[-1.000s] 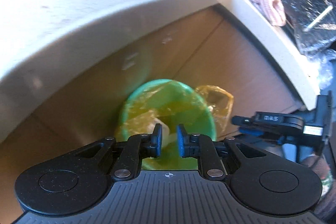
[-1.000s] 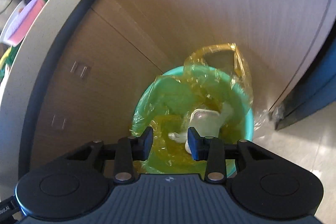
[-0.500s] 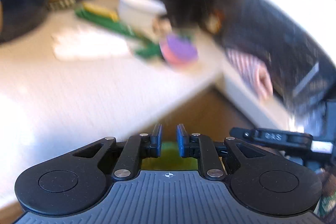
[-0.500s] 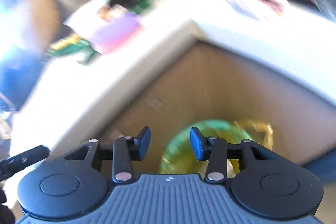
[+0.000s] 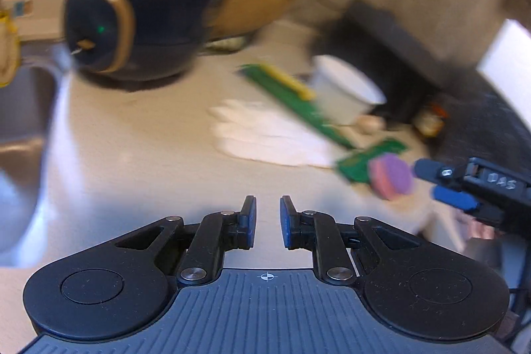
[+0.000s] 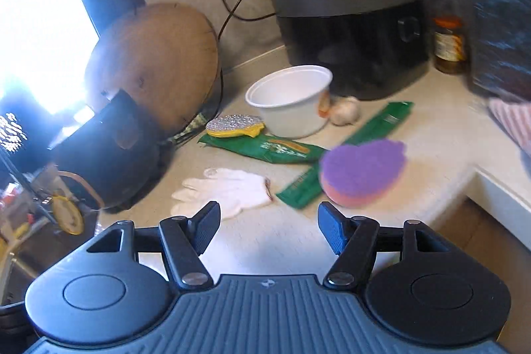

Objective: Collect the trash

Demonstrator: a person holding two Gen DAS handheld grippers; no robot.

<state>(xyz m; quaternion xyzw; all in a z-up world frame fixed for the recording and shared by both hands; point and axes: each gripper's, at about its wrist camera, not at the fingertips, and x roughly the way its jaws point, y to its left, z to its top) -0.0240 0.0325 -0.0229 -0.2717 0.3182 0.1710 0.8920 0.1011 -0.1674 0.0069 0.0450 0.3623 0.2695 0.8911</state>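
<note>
My left claw [image 5: 267,221] sits low in the frame's centre, jaws narrowly parted, empty. My right claw [image 6: 268,229] has just been opening, jaws now wide, nothing between them.

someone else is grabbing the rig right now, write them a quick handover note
Left gripper: jaws a narrow gap apart, nothing between them.
Right gripper: open and empty, jaws have just been opening.
On the counter: white cup, two green wrappers, white glove, purple sponge.
No bin in view now.
Left: probably the cup and wrappers.
</note>
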